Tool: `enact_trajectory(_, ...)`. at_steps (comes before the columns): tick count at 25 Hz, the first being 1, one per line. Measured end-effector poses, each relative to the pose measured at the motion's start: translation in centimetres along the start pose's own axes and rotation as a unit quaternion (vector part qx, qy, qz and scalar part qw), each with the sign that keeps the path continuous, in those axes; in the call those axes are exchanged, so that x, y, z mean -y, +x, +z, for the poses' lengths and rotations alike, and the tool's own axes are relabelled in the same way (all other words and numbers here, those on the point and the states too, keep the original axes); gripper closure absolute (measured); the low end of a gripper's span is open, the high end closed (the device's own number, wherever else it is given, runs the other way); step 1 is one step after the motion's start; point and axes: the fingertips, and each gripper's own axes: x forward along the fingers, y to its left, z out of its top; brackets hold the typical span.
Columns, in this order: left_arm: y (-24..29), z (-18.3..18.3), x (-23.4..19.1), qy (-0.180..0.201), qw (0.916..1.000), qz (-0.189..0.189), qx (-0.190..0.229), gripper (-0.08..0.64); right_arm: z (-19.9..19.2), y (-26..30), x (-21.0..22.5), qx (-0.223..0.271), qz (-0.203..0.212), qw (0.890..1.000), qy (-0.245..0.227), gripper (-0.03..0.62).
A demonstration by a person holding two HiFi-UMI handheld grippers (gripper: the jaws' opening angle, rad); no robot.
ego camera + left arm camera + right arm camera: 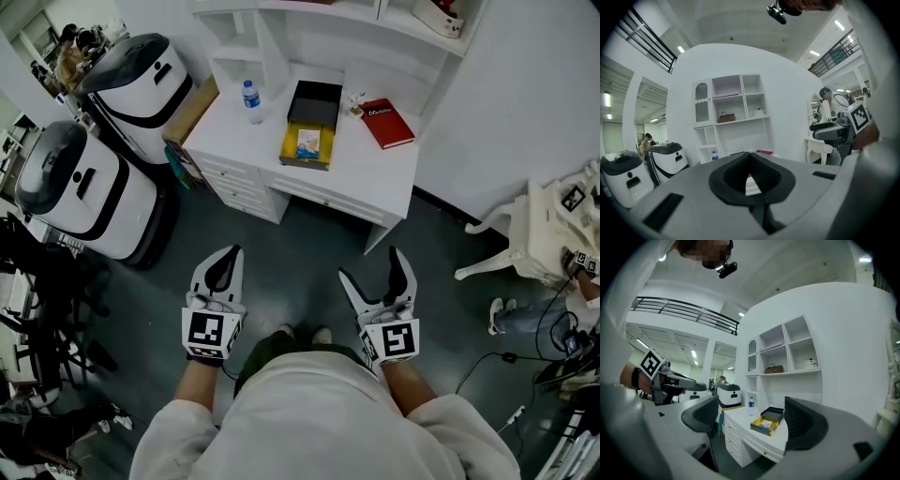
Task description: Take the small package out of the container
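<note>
From your head, the desk (375, 173) carries the container (306, 163) midway along its top, nearer the front edge, with the black lid (315, 103) open behind it. The package (308, 142) lies inside the container. A bottle (252, 101) stands toward the left edge and a red book (387, 123) toward the right. Your left gripper (227, 257) and right gripper (370, 266) hang over the floor (300, 272), well short of the desk. In the left gripper view, your fingers (736, 176) are pressed together with nothing between. In the right gripper view, your fingers (701, 416) stand wide and empty, framing the distant container.
</note>
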Motion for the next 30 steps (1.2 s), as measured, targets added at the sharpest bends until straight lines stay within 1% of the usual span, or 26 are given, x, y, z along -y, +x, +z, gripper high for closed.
enact_trajectory(7, 1.1, -1.3, -0.4, -0.006, 0.9999, 0.011, -0.009, 0.552, -0.4, 1.3, 1.3, 0.006, 0.002, 1.000, -0.002, 0.173)
enact_trajectory(10, 2.7, -1.3, -0.9, -0.008, 0.9999, 0.009, -0.002, 0.552, -0.8, 2.6, 2.1, 0.005, 0.002, 1.000, -0.007, 0.173)
enact_trajectory(14, 5.5, -2.4, -2.4, -0.014, 0.9999, -0.002, 0.000, 0.552, -1.3, 5.1, 2.9, 0.004, -0.008, 1.000, -0.014, 0.173)
enact_trajectory(21, 12.5, -3.1, -7.4, -0.020, 0.9994, -0.027, -0.003, 0.552, -2.3, 11.1, 5.1, -0.007, -0.037, 0.999, -0.015, 0.173)
enact_trajectory(26, 18.2, -3.8, -11.4, -0.022, 0.9981, -0.056, -0.015, 0.552, -3.7, 16.8, 6.9, -0.030, -0.065, 0.997, -0.014, 0.175)
enact_trajectory(30, 22.5, -3.7, -15.3, -0.021, 0.9962, -0.082, -0.019, 0.552, -4.0, 21.9, 7.6, -0.047, -0.089, 0.995, -0.012, 0.175)
